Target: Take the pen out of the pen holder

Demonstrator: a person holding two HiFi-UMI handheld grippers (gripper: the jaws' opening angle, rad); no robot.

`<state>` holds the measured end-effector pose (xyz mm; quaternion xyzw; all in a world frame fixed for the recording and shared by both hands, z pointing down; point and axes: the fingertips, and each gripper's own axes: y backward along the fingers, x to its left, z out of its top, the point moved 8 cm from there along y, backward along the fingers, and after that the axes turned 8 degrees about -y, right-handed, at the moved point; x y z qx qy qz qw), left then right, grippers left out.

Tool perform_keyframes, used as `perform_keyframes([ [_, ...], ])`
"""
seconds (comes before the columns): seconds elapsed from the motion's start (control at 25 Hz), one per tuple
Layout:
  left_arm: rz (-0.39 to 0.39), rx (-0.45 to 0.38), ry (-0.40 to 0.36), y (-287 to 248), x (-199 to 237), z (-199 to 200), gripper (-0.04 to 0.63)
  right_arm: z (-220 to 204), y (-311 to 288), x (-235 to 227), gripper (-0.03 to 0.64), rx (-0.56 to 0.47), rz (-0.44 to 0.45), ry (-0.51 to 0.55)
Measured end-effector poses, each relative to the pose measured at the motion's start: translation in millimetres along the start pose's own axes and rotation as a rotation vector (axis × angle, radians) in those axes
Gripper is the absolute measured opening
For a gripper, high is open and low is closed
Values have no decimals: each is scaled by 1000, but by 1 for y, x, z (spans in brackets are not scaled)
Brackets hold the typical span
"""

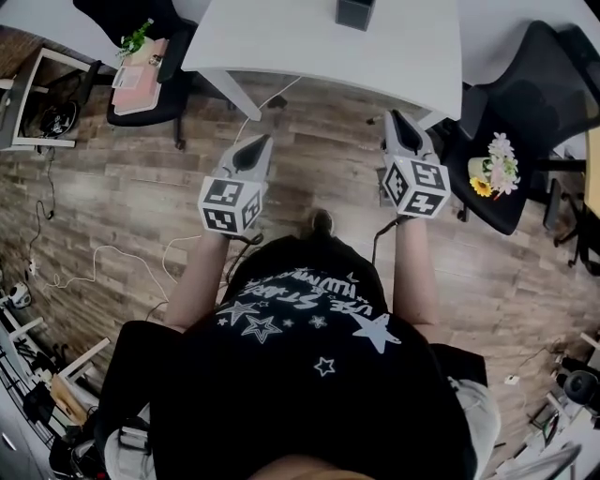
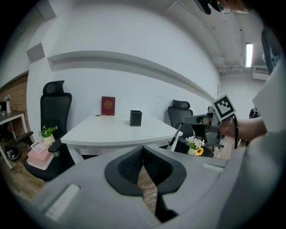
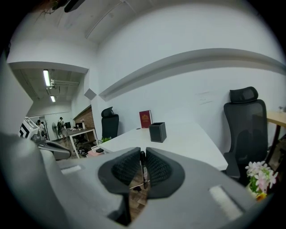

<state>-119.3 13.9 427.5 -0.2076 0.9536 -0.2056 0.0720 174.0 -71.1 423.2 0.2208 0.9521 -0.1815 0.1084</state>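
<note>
Our right hand-held gripper (image 3: 143, 152) pinches a pen (image 3: 144, 172); our left hand-held gripper (image 2: 143, 147) is pressed together, both short of the table (image 1: 319, 47) bearing the pen holder (image 1: 354, 11).

White table (image 1: 328, 47), red book (image 2: 108, 106), flowers (image 1: 495, 164), seemingly potted, on chair (image 1: 502, 214)

White table (image 1: 375, 47); black pen holder (image 2: 136, 118). Dark red book (image 2: 108, 106), gold emblem. Left gripper (image 2: 143, 148), right gripper (image 3: 142, 151): grey bodies, black textured pads (image 3: 125, 167). Marker cubes (image 1: 230, 206): white, black square patterns. Pen (image 3: 143, 165): black, silvery clip. Floor (image 1: 319, 159): brown wood planks. Chairs (image 2: 54, 116): black. Flowers (image 1: 494, 164): white, pale pink, one yellow. Shirt (image 1: 309, 375): black, white stars and lettering. Box (image 1: 139, 80): pink. Wall (image 2: 134, 53): white.
</note>
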Motion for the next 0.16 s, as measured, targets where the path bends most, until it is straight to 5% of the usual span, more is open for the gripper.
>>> perform_keyframes([
  [0.16,5,4,8,30,16,-11,11,-4,9,30,40,1,-6,6],
])
